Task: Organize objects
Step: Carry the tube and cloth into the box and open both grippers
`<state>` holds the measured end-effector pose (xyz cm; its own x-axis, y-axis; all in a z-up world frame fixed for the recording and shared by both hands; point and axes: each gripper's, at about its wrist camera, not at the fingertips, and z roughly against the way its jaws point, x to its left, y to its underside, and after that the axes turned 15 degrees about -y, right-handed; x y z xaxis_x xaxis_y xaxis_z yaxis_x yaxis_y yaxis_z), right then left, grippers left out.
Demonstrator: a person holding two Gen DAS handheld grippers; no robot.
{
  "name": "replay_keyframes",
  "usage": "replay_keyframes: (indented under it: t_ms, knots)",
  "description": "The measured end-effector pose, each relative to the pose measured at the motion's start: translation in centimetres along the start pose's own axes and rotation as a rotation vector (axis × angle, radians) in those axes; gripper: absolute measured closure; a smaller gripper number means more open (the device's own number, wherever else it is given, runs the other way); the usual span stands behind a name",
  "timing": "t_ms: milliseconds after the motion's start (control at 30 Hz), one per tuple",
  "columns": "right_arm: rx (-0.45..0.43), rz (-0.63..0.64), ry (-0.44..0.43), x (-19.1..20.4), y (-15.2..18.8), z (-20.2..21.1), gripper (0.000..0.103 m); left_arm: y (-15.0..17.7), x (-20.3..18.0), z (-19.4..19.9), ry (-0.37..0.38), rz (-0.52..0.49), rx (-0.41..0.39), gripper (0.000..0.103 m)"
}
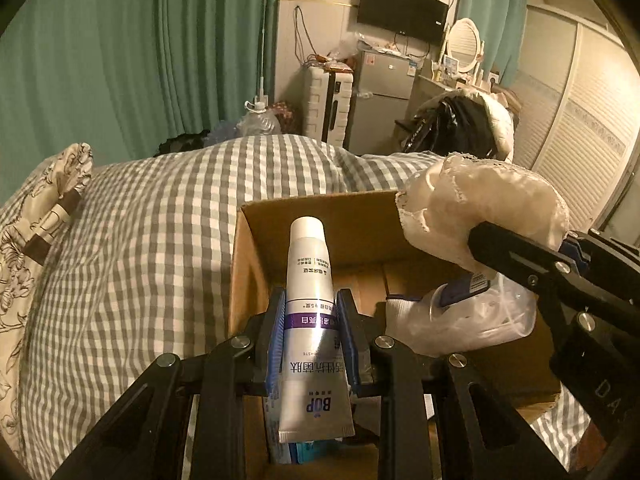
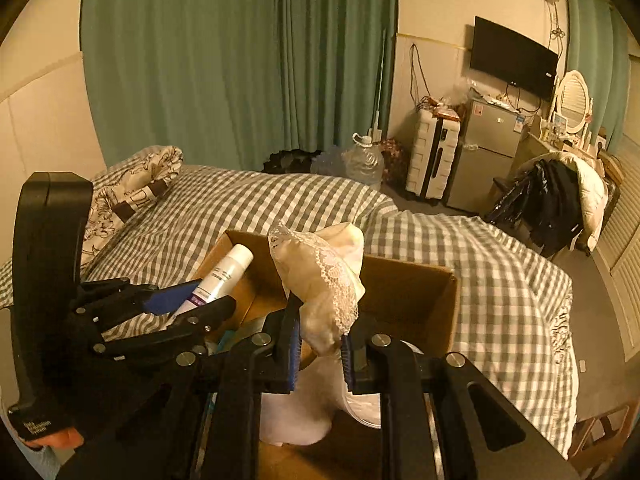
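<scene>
An open cardboard box [image 1: 256, 248] [image 2: 416, 292] sits on the checked bed. My left gripper [image 1: 311, 312] [image 2: 200, 300] is shut on a white and silver toothpaste tube [image 1: 310, 280] [image 2: 226, 272], held above the box's left side, cap pointing away. My right gripper [image 2: 320, 340] [image 1: 520, 256] is shut on a cream lace-trimmed cloth [image 2: 320, 276] [image 1: 480, 212], held over the box's right side. Inside the box lie a clear plastic bag [image 1: 472, 320] with white items and a blue-and-white packet [image 1: 308, 450].
The grey checked bedspread [image 1: 140, 240] [image 2: 480, 264] surrounds the box, with a floral pillow [image 1: 44, 216] at the left. Beyond the bed stand a water jug [image 2: 364, 160], a white suitcase [image 2: 432, 156], a small fridge [image 2: 486, 156] and a chair piled with clothes [image 2: 560, 200].
</scene>
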<state>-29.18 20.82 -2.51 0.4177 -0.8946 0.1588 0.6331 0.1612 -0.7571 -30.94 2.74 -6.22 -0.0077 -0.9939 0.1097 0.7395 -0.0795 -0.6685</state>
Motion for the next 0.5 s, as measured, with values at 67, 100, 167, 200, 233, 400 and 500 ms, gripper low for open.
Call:
replay_keyframes:
  t_ms: [67,100,167,200,233,400,500]
  knots:
    - [-0.006,-0.007,0.001,-0.1,0.3,-0.3,0.087,0.2,0.1,-0.2,0.018,0.006,0.005,0.078]
    - [-0.007,-0.010,0.002,-0.1,0.5,-0.4,0.085,0.2,0.2,-0.3,0.033,0.013,0.007,0.076]
    - [-0.008,-0.013,0.016,-0.1,0.8,-0.4,0.061,0.4,0.4,-0.1,0.049,0.019,0.012,0.071]
    - [-0.016,-0.012,0.028,0.0,0.9,-0.2,0.056,0.5,0.5,0.1,0.049,0.021,0.014,0.058]
    - [-0.025,-0.012,0.039,-0.1,1.0,0.1,0.051,0.6,0.6,0.4,0.043,0.022,0.013,0.050]
    - [-0.065,-0.014,0.081,0.2,0.6,3.3,0.045,0.5,1.5,3.8,0.008,0.015,-0.031,0.039]
    - [-0.105,-0.011,0.101,1.3,0.2,6.7,0.037,0.3,2.1,6.8,-0.002,0.023,-0.072,0.030]
